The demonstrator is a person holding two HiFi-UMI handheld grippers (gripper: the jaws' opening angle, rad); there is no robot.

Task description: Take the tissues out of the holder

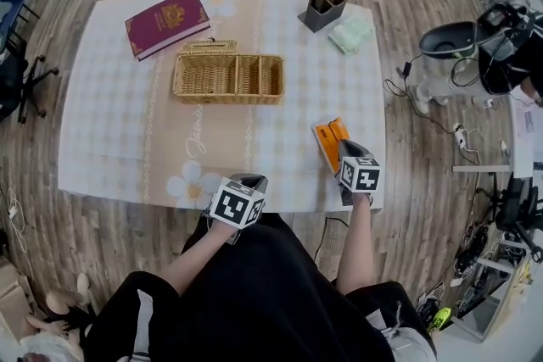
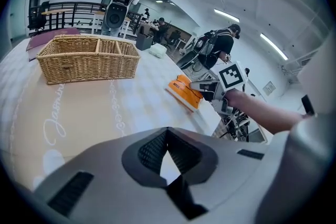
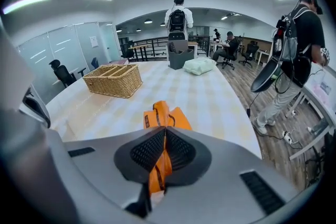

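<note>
An orange tissue pack (image 1: 327, 135) lies at the table's front right, and my right gripper (image 1: 343, 148) is shut on its near end. In the right gripper view the orange pack (image 3: 163, 113) runs up between the pads of that gripper (image 3: 164, 131). The dark holder (image 1: 322, 8) stands at the far right of the table, with a pale green tissue pack (image 1: 350, 35) lying beside it. My left gripper (image 1: 249, 181) hovers at the table's front edge, shut with nothing in it (image 2: 167, 131). From the left gripper view the orange pack (image 2: 184, 91) lies off to the right.
A wicker basket (image 1: 227, 78) sits mid-table and a dark red book (image 1: 166, 21) lies at the far left. Bare tablecloth (image 1: 119, 123) spreads at the left front. A person (image 3: 299, 39) stands to the table's right, another person (image 3: 178, 16) at its far end. Cables cross the floor at the right.
</note>
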